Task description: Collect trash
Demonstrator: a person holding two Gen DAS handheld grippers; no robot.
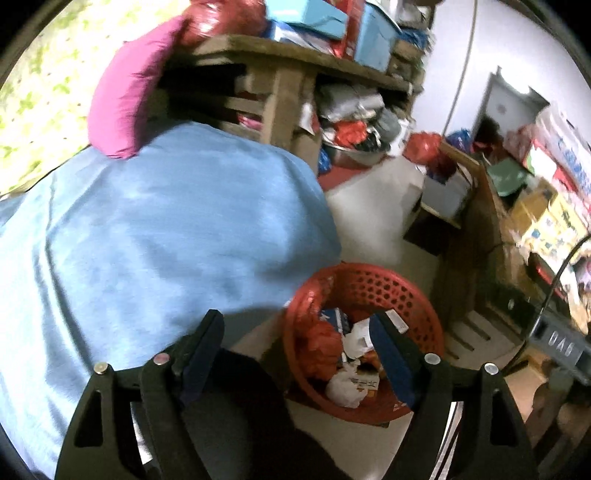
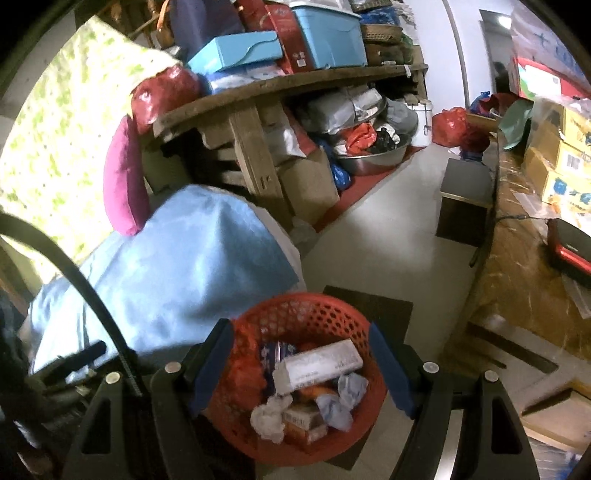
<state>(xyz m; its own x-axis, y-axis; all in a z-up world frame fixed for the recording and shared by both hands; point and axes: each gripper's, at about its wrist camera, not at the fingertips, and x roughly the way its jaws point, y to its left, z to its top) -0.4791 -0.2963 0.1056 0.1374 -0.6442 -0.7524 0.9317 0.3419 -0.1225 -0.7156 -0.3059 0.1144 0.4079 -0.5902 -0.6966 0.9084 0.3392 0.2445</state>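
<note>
A cluttered storeroom with a pale floor surrounds both tools. Nearest, a red perforated basket stands on the floor beside a blue-covered bed. It holds the trash: a long white carton, crumpled white paper, a bluish crumpled wad, a small printed box and a red plastic bag. The right tool hangs over the basket, jaws wide apart, gripping nothing. The left tool is likewise spread wide and empty, the basket partly hidden behind its right finger. Farther off, a wooden surface carries blue boxes; a steel basin of bags sits beneath. The bags' contents are too blurred to make out.
</note>
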